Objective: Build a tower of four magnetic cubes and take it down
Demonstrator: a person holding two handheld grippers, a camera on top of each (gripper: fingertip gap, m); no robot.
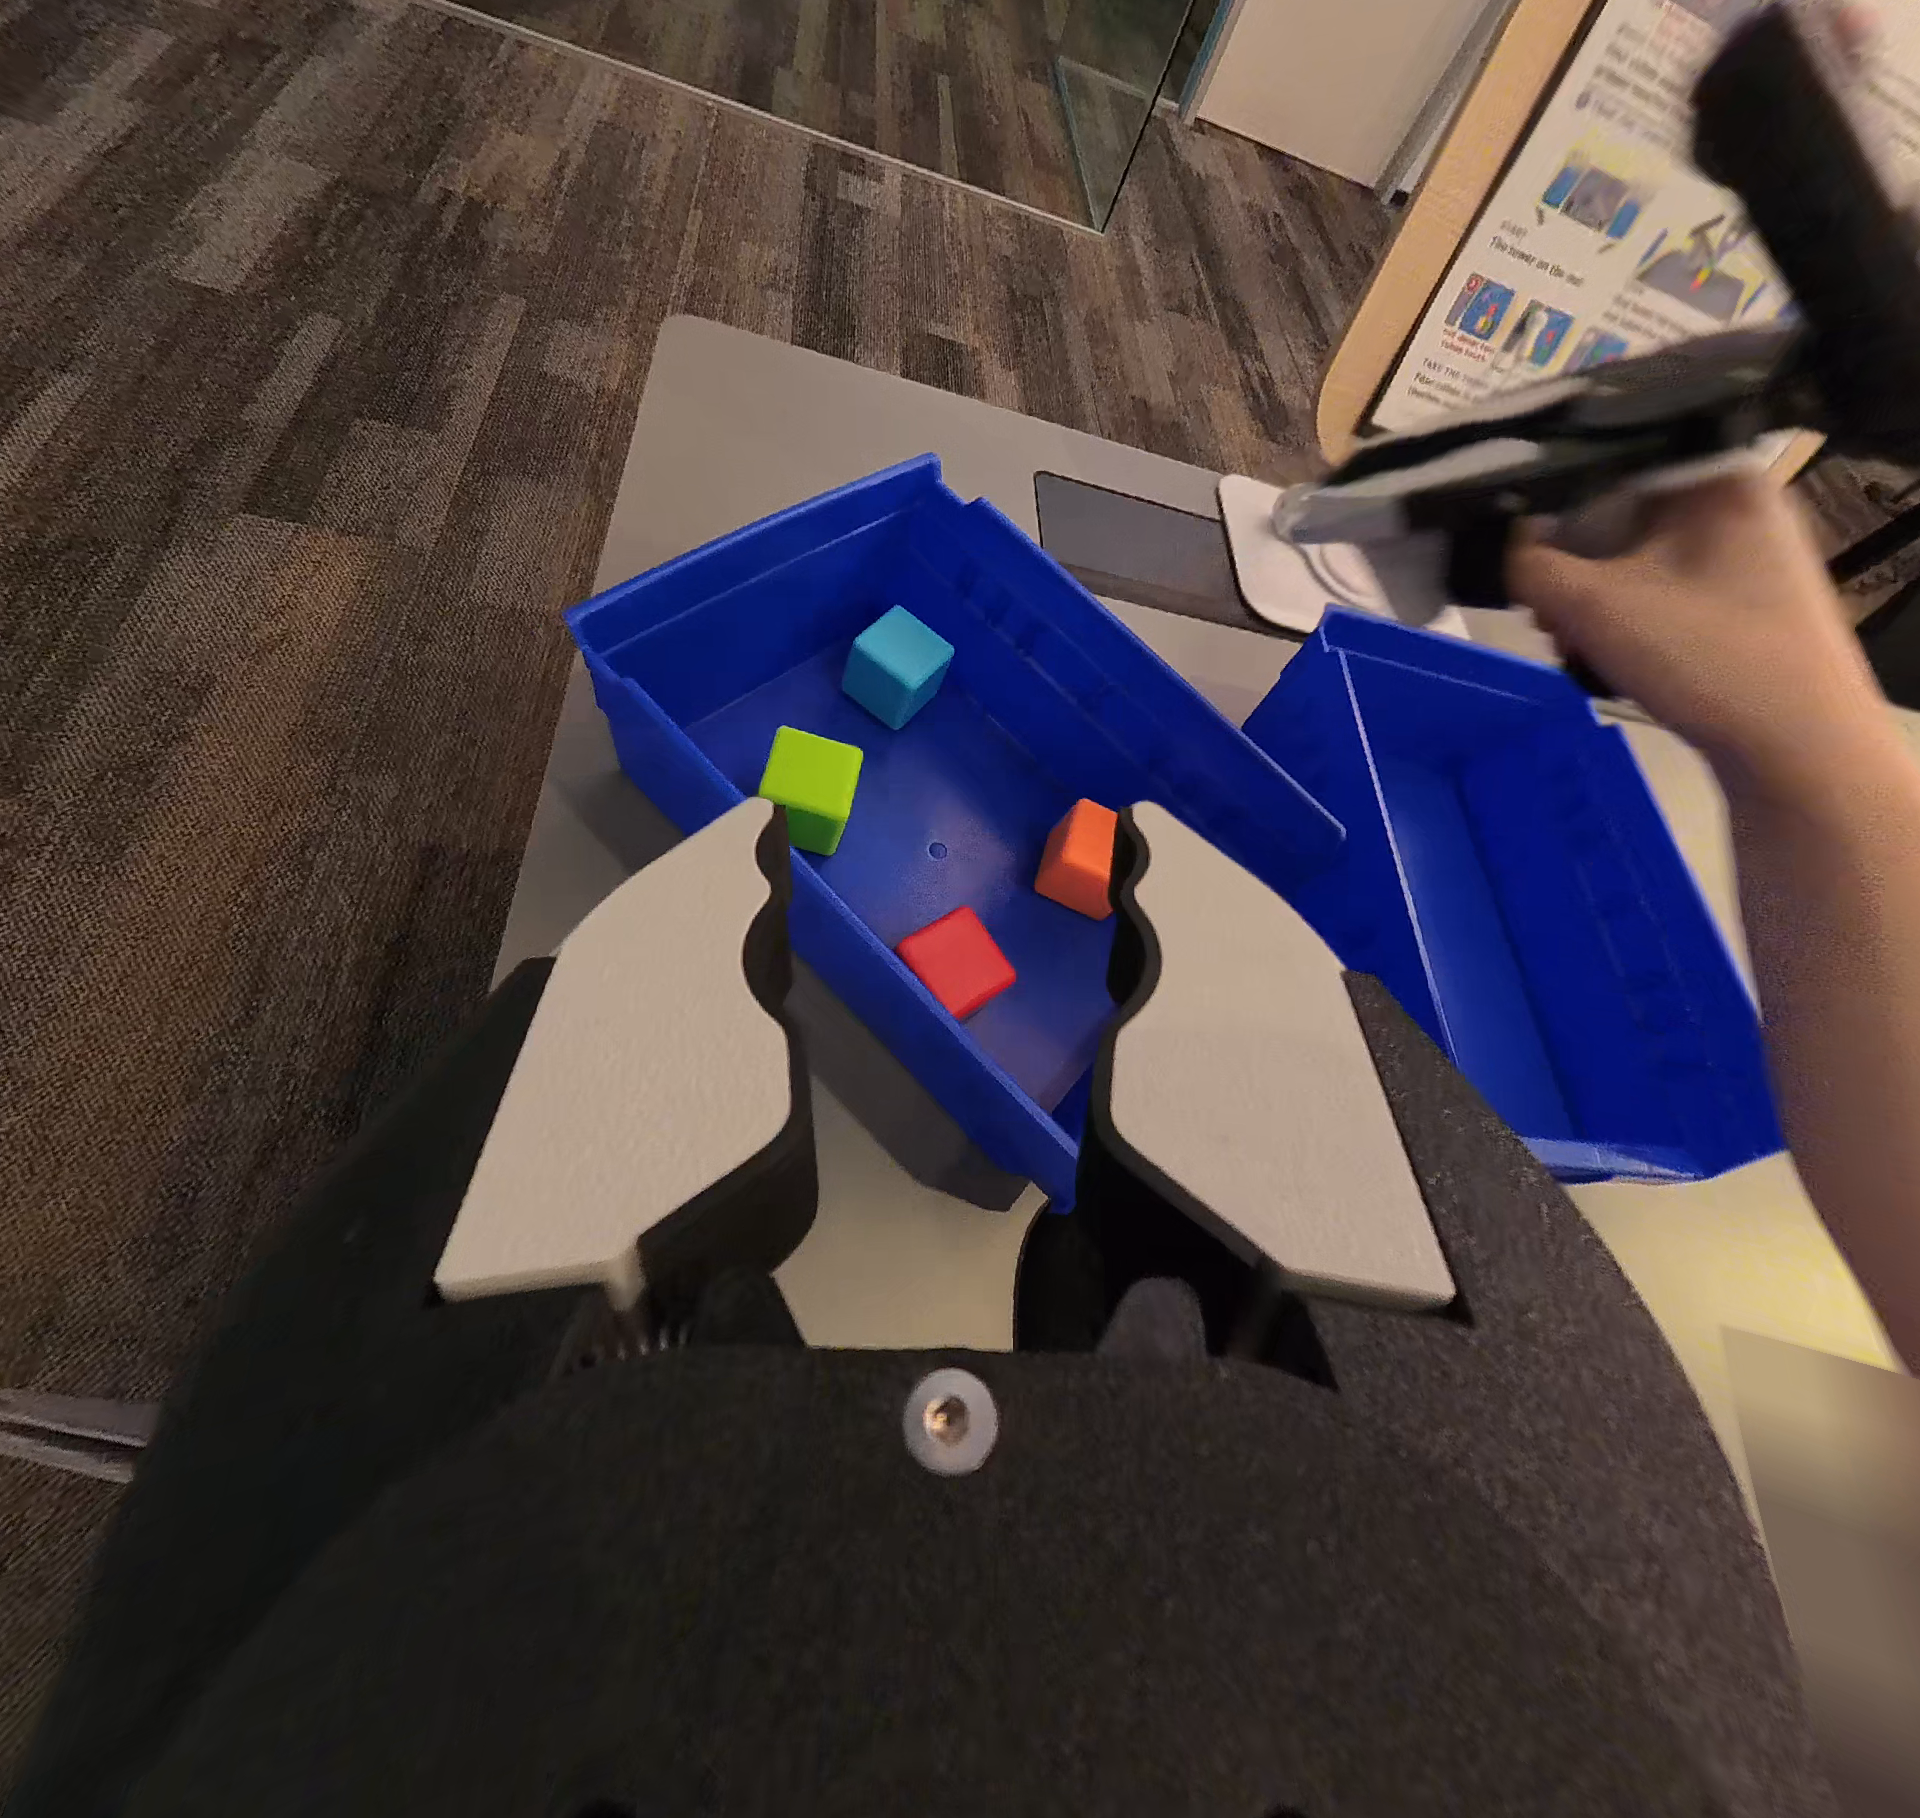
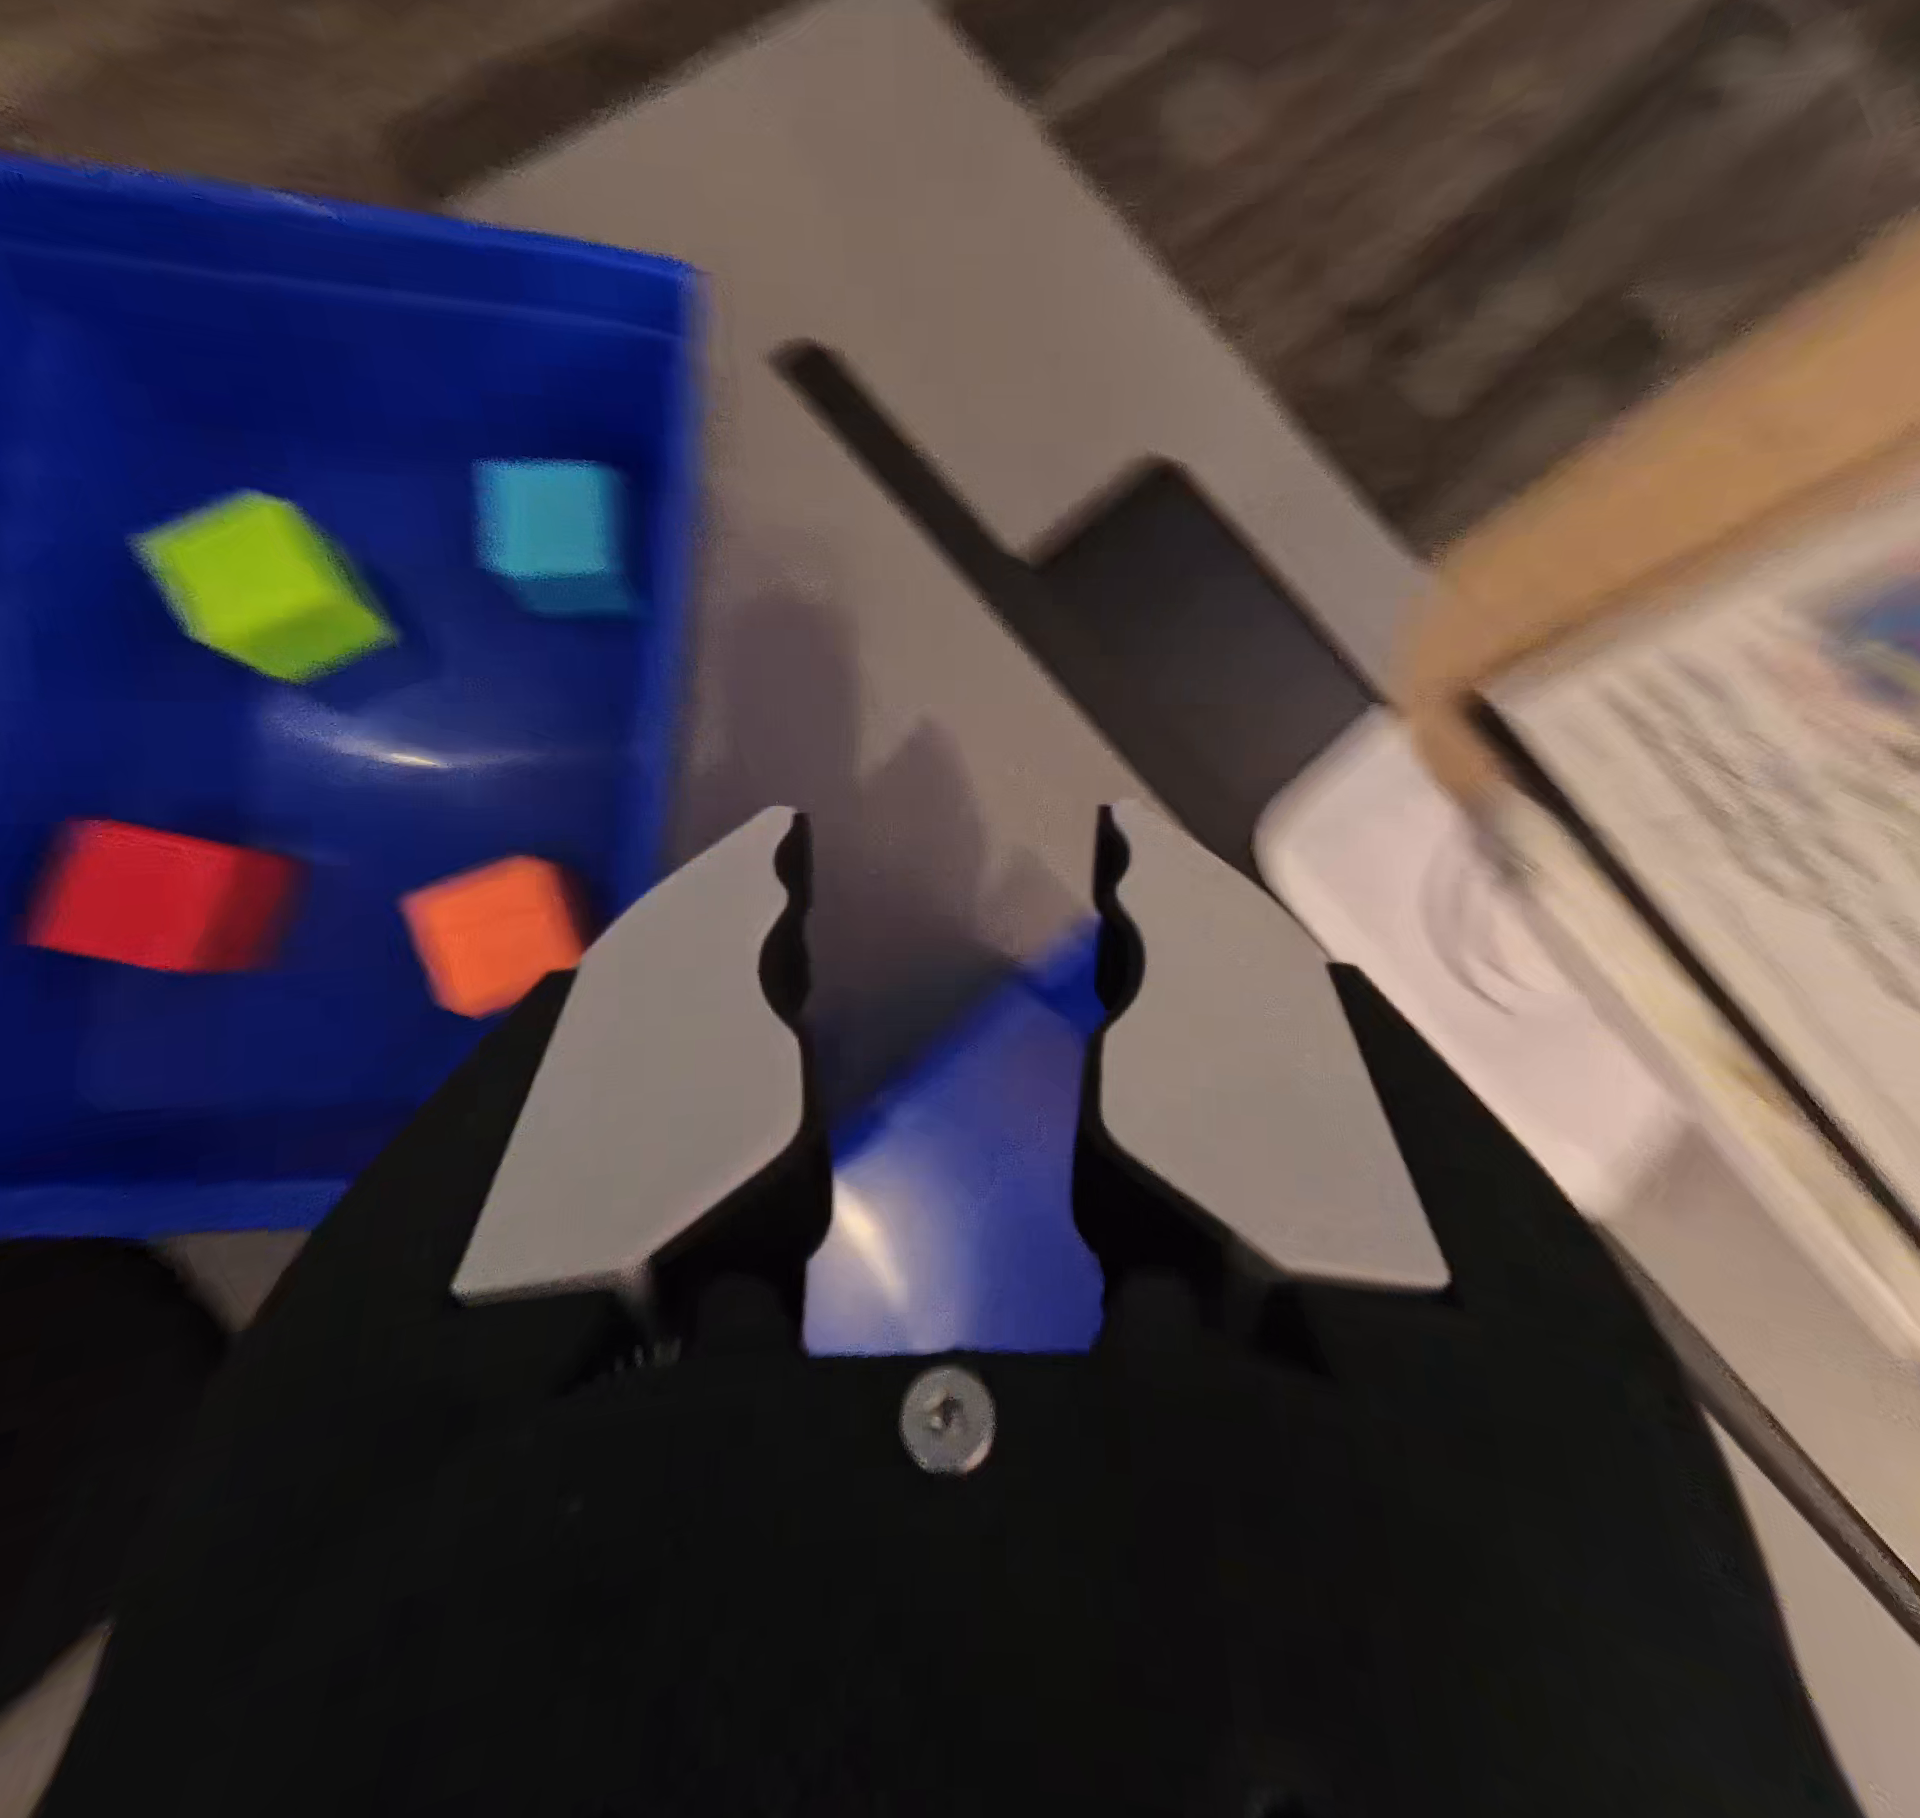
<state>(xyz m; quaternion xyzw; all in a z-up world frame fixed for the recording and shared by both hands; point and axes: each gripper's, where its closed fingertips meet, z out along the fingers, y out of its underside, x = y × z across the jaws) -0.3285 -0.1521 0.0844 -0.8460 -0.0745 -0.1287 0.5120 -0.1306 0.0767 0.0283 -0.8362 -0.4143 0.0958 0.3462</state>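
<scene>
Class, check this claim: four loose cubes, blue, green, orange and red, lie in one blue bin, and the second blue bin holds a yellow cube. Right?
Not quite. The second blue bin holds nothing, as the left wrist view shows. The light blue, green, orange and red cubes do lie loose in the first blue bin.

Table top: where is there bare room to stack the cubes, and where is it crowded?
The second blue bin is bare inside. The grey table is bare behind the first blue bin, and between that bin and the dark inset panel. Crowded: the first bin's floor, with the cyan, green, orange and red cubes spread across it.
</scene>
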